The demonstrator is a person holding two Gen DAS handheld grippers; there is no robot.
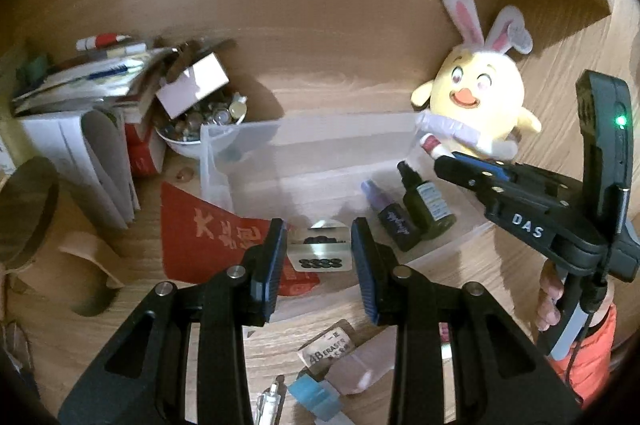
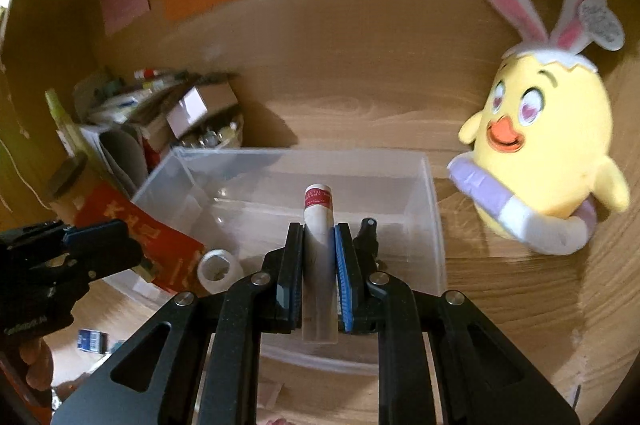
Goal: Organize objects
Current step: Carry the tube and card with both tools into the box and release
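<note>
White "4B ERASER" label (image 1: pixel 329 348) lies below the left gripper (image 1: pixel 319 257).

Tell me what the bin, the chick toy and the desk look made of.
Bin: clear, slightly frosted plastic; the bottles show through its wall. Chick toy: soft yellow plush, matte and fuzzy, seemingly with felt-like ears. Desk: wood or wood-look laminate, with visible grain; which one is unclear.

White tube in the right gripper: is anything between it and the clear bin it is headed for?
Nothing visible blocks it. The right gripper is shut on the white tube, already over the clear bin. Two small bottles stand below, to the right; the middle floor looks bare.
</note>
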